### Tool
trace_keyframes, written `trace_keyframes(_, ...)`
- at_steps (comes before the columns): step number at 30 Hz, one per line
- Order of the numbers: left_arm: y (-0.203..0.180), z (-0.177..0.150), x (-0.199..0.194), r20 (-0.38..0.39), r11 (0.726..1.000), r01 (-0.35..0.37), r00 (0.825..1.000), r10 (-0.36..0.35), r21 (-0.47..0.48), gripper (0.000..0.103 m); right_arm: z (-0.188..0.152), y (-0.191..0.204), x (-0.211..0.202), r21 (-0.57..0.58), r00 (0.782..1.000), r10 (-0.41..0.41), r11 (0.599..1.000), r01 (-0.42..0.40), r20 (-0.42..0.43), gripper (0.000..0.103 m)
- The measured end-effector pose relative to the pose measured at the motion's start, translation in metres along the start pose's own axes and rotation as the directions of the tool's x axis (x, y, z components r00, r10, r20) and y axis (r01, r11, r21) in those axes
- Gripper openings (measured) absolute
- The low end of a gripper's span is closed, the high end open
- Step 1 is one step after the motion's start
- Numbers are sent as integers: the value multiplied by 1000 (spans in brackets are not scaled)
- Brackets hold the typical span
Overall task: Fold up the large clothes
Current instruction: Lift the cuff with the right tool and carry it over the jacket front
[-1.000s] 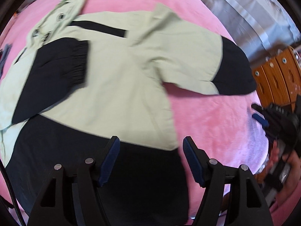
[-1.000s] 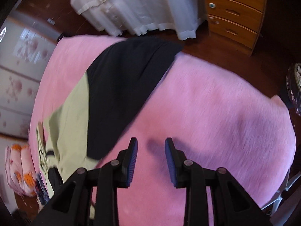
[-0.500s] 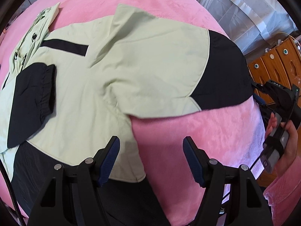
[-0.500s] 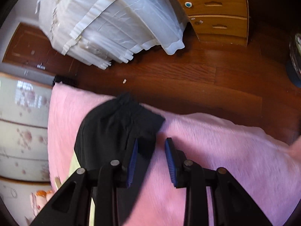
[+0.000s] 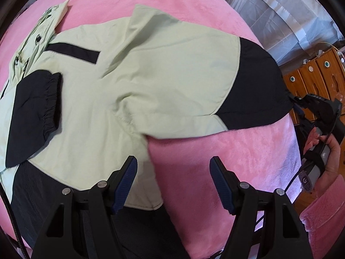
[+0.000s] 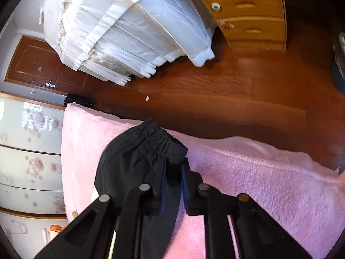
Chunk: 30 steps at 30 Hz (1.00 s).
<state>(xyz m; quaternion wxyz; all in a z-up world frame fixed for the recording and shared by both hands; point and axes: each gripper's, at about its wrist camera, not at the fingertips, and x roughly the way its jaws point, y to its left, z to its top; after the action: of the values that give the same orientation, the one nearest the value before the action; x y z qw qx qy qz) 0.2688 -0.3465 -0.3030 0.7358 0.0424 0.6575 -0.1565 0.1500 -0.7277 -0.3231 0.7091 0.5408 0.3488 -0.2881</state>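
Both views are bright and evenly lit, daylight coming in through the pale curtain (image 6: pixel 133 32) — soft shadows only, one under the lifted sleeve (image 5: pixel 254 86). Strong fisheye bending and black corners frame each picture. The floor (image 6: pixel 215 99) shows mild glare; edges blur slightly.

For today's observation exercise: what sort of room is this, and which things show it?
Probably a bedroom: a jacket lies on a pink blanket, with a wooden chest of drawers and white curtains nearby.

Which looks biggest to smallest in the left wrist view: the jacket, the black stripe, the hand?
1. jacket
2. hand
3. black stripe
Hand and stripe look close, so that order is unsure.
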Motion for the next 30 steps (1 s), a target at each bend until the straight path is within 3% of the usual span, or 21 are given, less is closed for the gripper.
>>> trace_keyframes(9,59,-17,-22,27,997,-15,1000,17,-77,68,-12,63,-50,-145,994,65,988,-51,89,10)
trace_keyframes(15,108,-23,-44,77,992,-45,996,55,-122,68,-42,124,-89,-296,979,165,947,-123,121,9)
trace_keyframes(25,211,-50,-94,144,984,-34,988,60,-175,68,-149,224,-135,-522,951,293,829,-200,101,9)
trace_keyframes(30,262,-63,-119,164,983,-20,985,50,-181,68,-231,271,-149,-652,947,303,740,-166,103,9)
